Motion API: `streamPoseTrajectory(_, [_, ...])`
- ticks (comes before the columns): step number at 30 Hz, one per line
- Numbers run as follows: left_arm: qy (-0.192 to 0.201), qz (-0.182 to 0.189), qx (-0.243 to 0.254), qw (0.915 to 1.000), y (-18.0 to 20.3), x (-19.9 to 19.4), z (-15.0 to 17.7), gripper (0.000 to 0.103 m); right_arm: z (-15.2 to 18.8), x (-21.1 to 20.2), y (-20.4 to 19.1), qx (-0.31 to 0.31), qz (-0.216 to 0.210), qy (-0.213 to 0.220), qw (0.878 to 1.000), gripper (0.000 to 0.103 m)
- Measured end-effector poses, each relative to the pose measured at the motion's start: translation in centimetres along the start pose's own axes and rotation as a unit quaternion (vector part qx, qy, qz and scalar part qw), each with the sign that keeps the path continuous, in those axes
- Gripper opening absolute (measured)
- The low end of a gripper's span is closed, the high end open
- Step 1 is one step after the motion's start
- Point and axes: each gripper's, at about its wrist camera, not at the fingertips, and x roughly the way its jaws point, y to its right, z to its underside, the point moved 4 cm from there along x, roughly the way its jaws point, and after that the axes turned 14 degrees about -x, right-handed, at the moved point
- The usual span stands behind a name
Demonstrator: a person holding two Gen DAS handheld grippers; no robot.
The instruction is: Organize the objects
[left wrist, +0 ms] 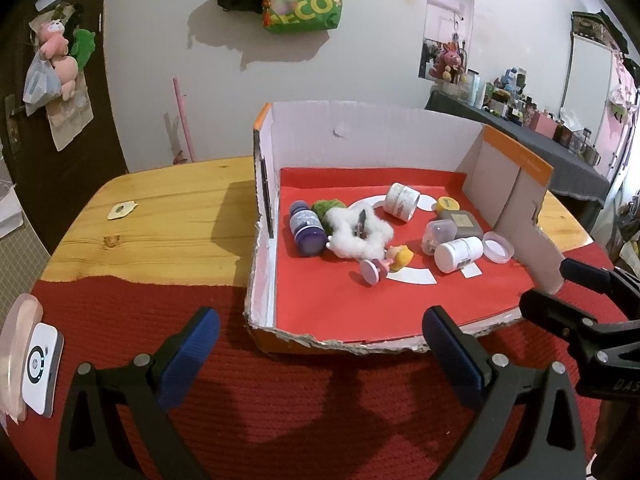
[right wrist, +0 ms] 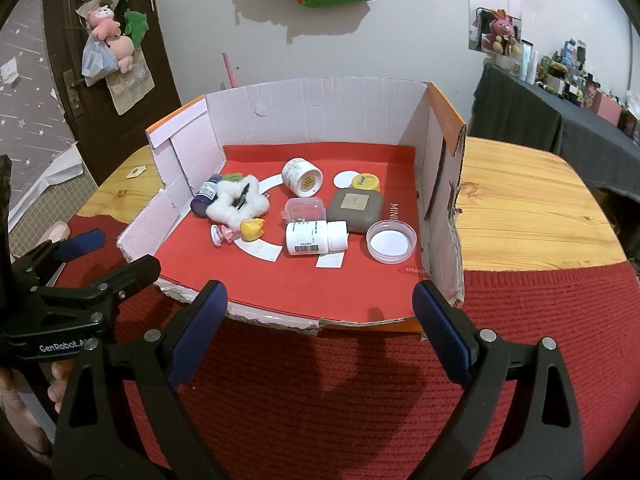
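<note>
We log both grippers, left (left wrist: 320,332) and right (right wrist: 320,304): jaws wide apart, empty, touching nothing. Box (right wrist: 320,112) on bench holds bottle (right wrist: 316,237), jar (right wrist: 302,176), scrunchie (right wrist: 236,202).

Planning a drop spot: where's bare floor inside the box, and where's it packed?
Free: the front strip of the red liner between the torn front edge and the white pill bottle; also the back strip behind the round jar. Crowded: the middle, from the purple bottle across to the clear lid.
</note>
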Motion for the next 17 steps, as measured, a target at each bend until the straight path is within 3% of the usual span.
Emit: streamPoseTrajectory(17, [-0.006, 0.004, -0.01, 0.9999, -0.21, 0.1, -0.04, 0.103, -0.06, -0.09, -0.03, 0.0, 0.002, 0.002, 1.0, 0.095])
